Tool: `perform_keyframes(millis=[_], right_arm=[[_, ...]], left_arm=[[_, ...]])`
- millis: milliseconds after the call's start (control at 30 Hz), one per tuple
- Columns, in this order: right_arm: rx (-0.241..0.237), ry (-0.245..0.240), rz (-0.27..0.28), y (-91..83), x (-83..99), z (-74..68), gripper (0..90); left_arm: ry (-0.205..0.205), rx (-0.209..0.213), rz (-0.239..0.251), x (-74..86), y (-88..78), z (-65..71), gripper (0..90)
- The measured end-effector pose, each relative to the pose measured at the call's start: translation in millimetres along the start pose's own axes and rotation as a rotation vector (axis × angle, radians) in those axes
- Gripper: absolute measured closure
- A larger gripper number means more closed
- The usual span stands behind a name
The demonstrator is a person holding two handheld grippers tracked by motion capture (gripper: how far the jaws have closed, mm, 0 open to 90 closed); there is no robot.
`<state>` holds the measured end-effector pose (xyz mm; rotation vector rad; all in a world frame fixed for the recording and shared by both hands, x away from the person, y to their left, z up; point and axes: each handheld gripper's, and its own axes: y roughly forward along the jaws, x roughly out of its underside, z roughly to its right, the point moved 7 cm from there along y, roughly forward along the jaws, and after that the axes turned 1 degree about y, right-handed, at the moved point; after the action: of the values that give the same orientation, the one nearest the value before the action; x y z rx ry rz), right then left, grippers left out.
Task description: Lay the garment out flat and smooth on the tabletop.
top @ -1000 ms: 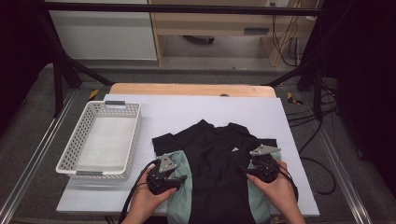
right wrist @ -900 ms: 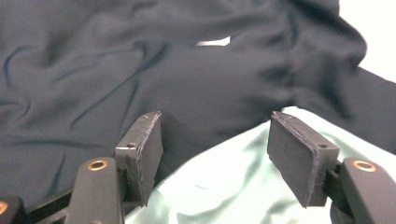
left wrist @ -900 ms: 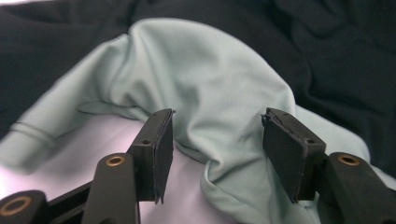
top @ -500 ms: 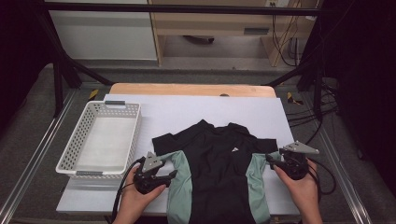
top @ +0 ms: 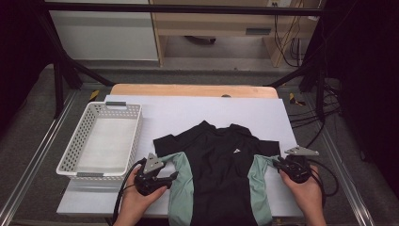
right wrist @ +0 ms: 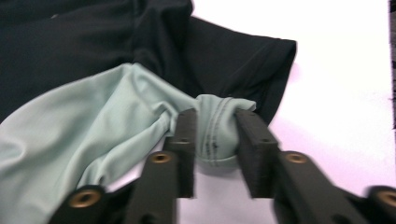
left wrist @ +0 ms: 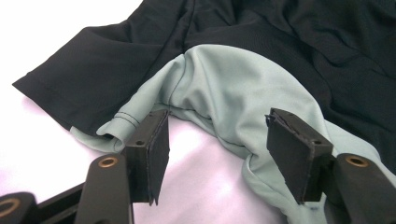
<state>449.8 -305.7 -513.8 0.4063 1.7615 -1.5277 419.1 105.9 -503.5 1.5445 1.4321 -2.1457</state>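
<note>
A black T-shirt (top: 221,165) lies flat on the white table, with pale green fabric (top: 181,181) folded out along both sides. My left gripper (top: 175,175) sits at the left green flap. Its jaws stand open in the left gripper view (left wrist: 219,126), where the green fabric (left wrist: 233,79) lies just past the tips and nothing is pinched. My right gripper (top: 275,162) is at the right flap. Its jaws have just been closing, and in the right gripper view (right wrist: 215,121) the pads press on a bunched green hem (right wrist: 215,140).
A white perforated basket (top: 133,136) stands on the table's left, close to my left hand. A wooden board edge (top: 188,89) runs along the far side. Cables (top: 324,179) trail off the right edge by my right hand.
Both hands have moved outward from the shirt's middle to its sides, the right one farther. The green flaps now lie spread at the shirt's edges.
</note>
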Motion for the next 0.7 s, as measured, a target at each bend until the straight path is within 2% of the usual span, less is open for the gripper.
perform_keyframes(millis=[67, 133, 267, 333, 400, 467, 567, 633, 700], right_arm=[[-0.014, -0.011, -0.022, -1.6, 2.9, -2.5, 82.3], [-0.006, -0.013, -0.025, -4.9, 3.9, -4.2, 86.0], [0.045, -0.007, -0.064, -18.9, 11.3, -6.3, 87.3], [0.053, -0.001, -0.085, -23.5, 16.1, -7.3, 86.9], [0.041, 0.015, -0.062, -25.5, 13.3, -7.5, 80.2], [0.031, 0.003, -0.002, -29.9, 3.8, -8.1, 67.5], [0.029, 0.027, 0.053, -33.6, -8.6, -3.5, 55.9], [0.054, 0.046, 0.072, -31.1, -18.8, 7.0, 51.0], [0.077, 0.067, 0.071, -22.6, -27.7, 20.8, 50.8]], left_arm=[[0.000, -0.002, -0.001, 0.2, 0.1, 0.0, 39.4], [0.000, -0.003, -0.001, 0.4, -0.3, 0.2, 39.4], [0.005, -0.004, -0.003, 1.9, -1.7, 1.7, 39.4], [0.008, -0.003, 0.000, 1.6, -1.4, 3.0, 39.4], [0.008, -0.002, 0.001, 1.0, -1.0, 3.3, 39.4], [0.008, -0.005, -0.001, 1.1, -0.8, 2.6, 39.4], [0.000, -0.013, 0.002, 1.4, -2.1, 0.0, 39.4], [-0.008, -0.017, 0.006, 1.4, -2.6, -1.8, 39.3], [-0.010, -0.020, 0.008, 1.2, -3.1, -2.7, 39.3]])
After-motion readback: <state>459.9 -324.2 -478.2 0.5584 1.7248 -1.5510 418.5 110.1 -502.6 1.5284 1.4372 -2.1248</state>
